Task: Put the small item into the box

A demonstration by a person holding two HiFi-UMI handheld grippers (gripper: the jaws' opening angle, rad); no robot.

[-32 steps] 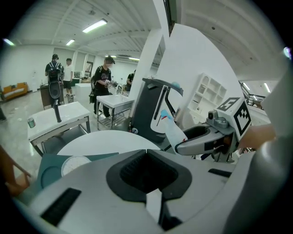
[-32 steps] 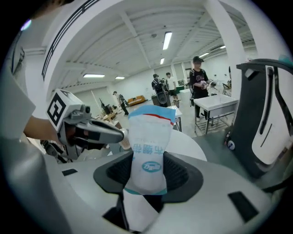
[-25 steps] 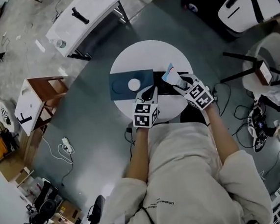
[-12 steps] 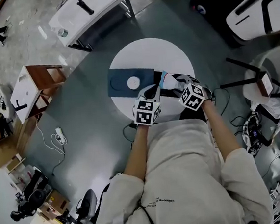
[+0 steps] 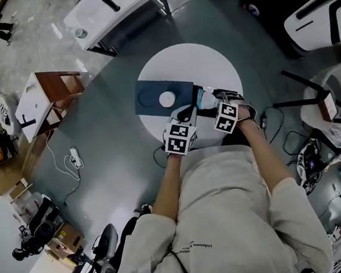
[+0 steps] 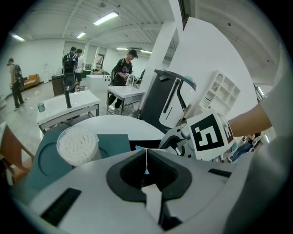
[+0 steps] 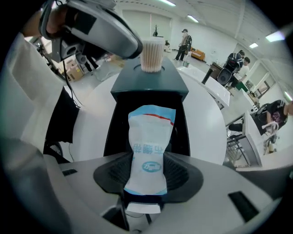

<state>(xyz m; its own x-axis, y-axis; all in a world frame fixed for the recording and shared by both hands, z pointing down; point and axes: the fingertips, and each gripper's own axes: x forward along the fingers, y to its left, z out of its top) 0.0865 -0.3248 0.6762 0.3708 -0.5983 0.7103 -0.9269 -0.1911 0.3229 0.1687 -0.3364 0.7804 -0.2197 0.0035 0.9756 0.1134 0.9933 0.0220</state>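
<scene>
The right hand-held gripper (image 7: 147, 161) is clamped on a small white-and-blue packet (image 7: 151, 132). It pinches the packet's near end, so the packet sticks straight out ahead of the jaws with its long axis in line with the gripper. The gripper points steeply down, and the open black box (image 7: 118, 132) lies directly below and ahead of the packet's free end. I judge the packet to be over the opening and not yet let go, so what is left looks like a short way straight down and a release. The packet's length seems to run along the box's longer side, which should help the fit.

The left hand-held gripper (image 6: 146, 160) hangs just beside the right one, its jaws together on nothing. Beyond the box lies a dark teal lid (image 7: 151, 84) with a tub of cotton swabs (image 7: 152, 55) standing on it. Everything sits on a round white counter (image 5: 187, 65) over a grey floor (image 5: 111, 144). The room is a wide workshop with other tables and people far off.
</scene>
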